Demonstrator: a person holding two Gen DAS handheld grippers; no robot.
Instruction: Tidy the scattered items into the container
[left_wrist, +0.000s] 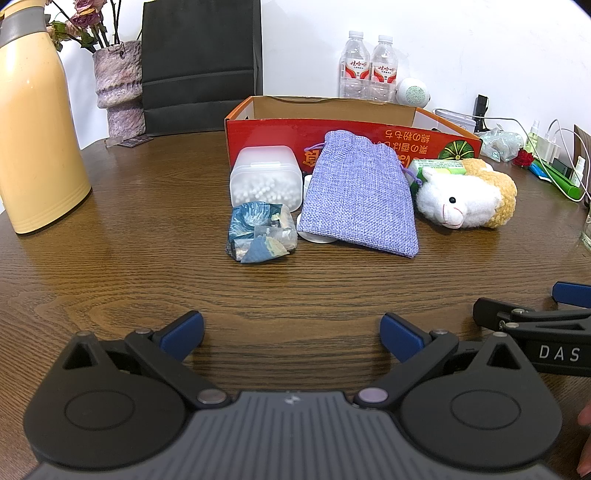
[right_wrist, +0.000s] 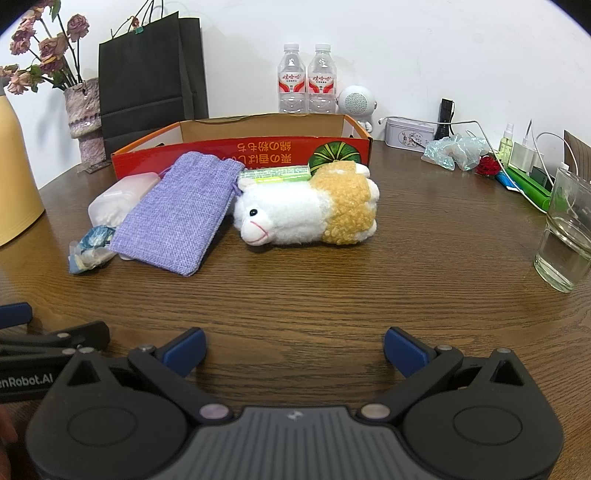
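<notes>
Both sets of my fingers are spread wide with nothing between them: left gripper and right gripper hover side by side over bare wooden table, well short of the pile. Nothing is in the red cardboard box that I can see; it sits open-topped right behind the items, which all lie on the table in front of its near wall.

Risks: the purple drawstring pouch is limp woven cloth lying over a small white round thing (can't tell what), so a pinch may bunch fabric only and drag what's under it. The frosted plastic swab case is hard, smooth and rounded; it leans on the box wall and could squirt out of the pads. The crinkly blue-printed packet is shiny film, likely to slip. The plush sheep is soft and bulky (easy squeeze), but the green flat pack sits wedged between it and the box, touching both, so lifting the sheep could knock it. The water glass stands off to my right; a wide swing might clip it.
</notes>
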